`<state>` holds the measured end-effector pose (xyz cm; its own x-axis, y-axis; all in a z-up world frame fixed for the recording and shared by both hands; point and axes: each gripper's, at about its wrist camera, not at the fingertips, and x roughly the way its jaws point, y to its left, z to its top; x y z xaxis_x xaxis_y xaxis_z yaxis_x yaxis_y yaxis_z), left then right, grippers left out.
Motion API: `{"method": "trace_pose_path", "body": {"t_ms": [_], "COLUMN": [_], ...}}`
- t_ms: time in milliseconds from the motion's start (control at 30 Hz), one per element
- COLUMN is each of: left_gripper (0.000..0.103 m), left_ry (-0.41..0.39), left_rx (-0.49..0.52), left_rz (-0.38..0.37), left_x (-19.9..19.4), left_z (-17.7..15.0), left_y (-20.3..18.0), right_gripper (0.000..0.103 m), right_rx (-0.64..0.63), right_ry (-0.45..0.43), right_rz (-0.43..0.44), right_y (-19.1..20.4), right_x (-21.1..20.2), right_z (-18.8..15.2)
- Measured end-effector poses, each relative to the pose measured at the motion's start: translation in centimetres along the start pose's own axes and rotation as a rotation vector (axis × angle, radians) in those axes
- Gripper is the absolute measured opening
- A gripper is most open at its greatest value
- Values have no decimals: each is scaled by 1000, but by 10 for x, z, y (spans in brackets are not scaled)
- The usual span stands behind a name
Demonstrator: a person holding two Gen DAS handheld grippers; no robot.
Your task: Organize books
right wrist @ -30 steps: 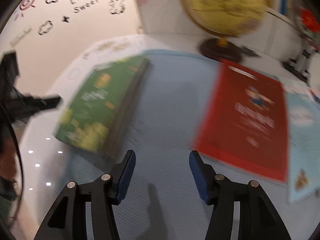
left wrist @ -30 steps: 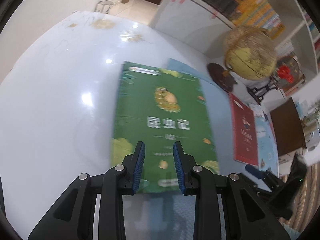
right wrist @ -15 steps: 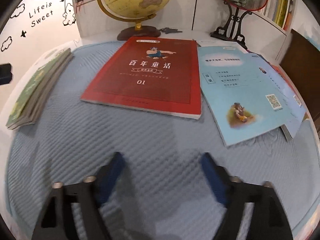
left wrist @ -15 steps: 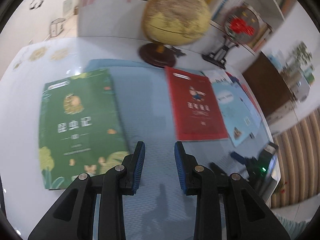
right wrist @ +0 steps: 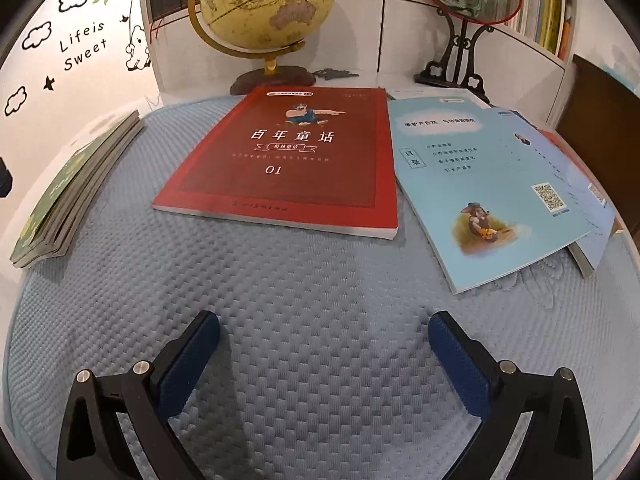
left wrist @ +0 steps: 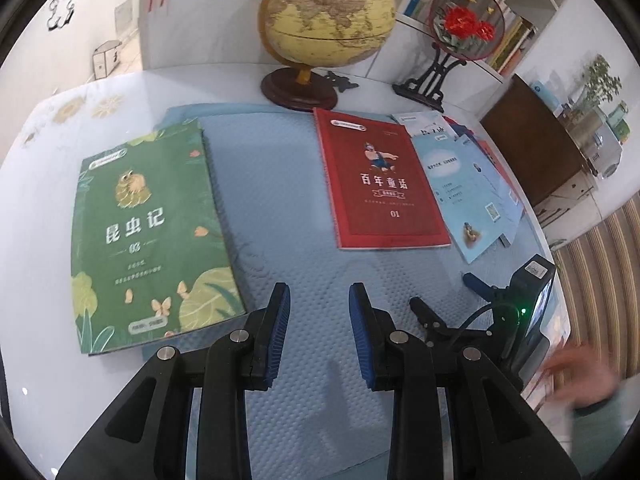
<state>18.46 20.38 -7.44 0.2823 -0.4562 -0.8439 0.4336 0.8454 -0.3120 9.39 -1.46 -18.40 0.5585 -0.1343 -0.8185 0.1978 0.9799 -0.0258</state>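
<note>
Right hand-held gripper (right wrist: 324,330) opening, nothing between jaws, red book (right wrist: 288,160) flat ahead, long axis pointing away toward globe (right wrist: 268,0)

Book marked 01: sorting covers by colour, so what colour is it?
Red book, clearest in the right wrist view.

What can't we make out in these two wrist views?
- Books under the light blue booklet: both views, covered; count unclear.
- Lower books of the green stack: left view shows only the top cover.
- Hand: left view, blurred, cut by edge.
- Shelf book titles: too small.
</note>
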Motion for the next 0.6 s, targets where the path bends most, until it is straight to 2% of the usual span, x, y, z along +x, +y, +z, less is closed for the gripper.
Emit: {"method": "trace_pose_path", "body": {"t_ms": [233, 300, 433, 600], "left_gripper": [28, 28, 28, 28], "left_ry": [-7, -18, -13, 11], "left_rx": [-51, -30, 38, 38], "left_rz": [-25, -37, -10, 7], "left_x": [2, -1, 0, 4], "left_z": [3, 4, -4, -15], "left_y": [-3, -12, -27, -23], "right_gripper": [103, 103, 103, 103], "right_rx": [0, 0, 0, 0], "right_ry": [0, 0, 0, 0], "right_rz": [1, 1, 0, 0], "right_y": [0, 0, 0, 0], "right_x": [0, 0, 0, 0], "right_z": [0, 0, 0, 0]}}
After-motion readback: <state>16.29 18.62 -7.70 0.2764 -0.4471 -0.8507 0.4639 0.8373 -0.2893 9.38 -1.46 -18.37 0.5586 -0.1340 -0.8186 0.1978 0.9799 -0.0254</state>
